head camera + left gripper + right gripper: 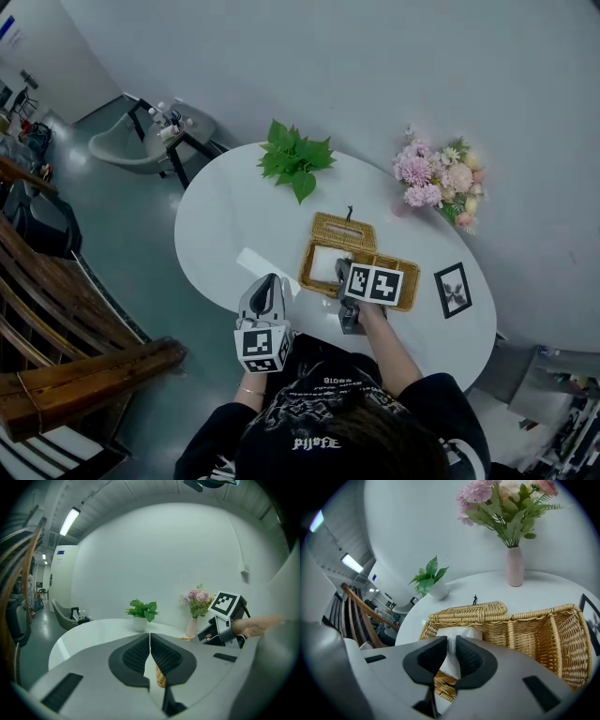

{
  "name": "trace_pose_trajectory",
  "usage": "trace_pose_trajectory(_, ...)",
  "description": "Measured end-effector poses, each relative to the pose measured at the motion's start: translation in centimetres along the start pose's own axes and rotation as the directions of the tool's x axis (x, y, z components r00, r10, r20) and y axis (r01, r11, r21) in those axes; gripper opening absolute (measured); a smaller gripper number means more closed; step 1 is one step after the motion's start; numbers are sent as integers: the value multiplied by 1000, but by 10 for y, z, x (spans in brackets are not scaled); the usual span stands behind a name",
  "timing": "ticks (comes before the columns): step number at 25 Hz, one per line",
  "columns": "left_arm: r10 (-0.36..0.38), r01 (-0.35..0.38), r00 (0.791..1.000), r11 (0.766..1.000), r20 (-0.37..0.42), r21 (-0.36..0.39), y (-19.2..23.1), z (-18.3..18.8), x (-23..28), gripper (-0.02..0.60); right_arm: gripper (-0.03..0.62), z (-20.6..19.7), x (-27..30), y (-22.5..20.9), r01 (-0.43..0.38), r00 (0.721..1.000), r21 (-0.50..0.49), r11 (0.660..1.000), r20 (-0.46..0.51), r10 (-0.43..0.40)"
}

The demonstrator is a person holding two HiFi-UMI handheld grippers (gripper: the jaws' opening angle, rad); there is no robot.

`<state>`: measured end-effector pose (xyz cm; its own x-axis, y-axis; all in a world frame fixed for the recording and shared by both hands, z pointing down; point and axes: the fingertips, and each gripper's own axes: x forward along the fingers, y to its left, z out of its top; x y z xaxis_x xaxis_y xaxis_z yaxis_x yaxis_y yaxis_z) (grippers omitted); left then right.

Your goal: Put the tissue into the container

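A wicker basket (310,273) (543,634) stands on the white oval table (225,225), its lid (343,232) (473,609) flipped back behind it. A white tissue pack (323,265) (457,633) sits in the basket's left compartment. My right gripper (341,272) (449,660) reaches over the basket's near rim, shut on the tissue, which shows white between its pads. My left gripper (266,286) (150,656) hovers at the table's near edge, left of the basket, shut with nothing between its jaws.
A green potted plant (295,159) (429,581) stands at the table's far side. Pink flowers in a vase (436,178) (515,564) stand at the far right, and a small framed picture (454,289) lies right of the basket. A wooden chair (56,309) stands on the floor at left.
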<state>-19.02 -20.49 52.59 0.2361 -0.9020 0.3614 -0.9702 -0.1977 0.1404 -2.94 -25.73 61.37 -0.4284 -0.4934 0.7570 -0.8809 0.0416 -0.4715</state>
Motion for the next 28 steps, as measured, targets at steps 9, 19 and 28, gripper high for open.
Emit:
trace_pose_trajectory(9,17,-17,1000,1000,-5,-10,6,-1,3,26,83,0,7,-3,11,999,-16,1000,-34,-12)
trace_pose_trajectory(19,7,-7,1000,1000,-1,-5,0,0,2,26,187,-3,3,-3,9,999,-20,1000,-50,-10)
trace_pose_trajectory(28,-33,33,999,999,7,9,-15,1,-4,26,236,-3,-14,-2,-23,1000,-28,999,15,24)
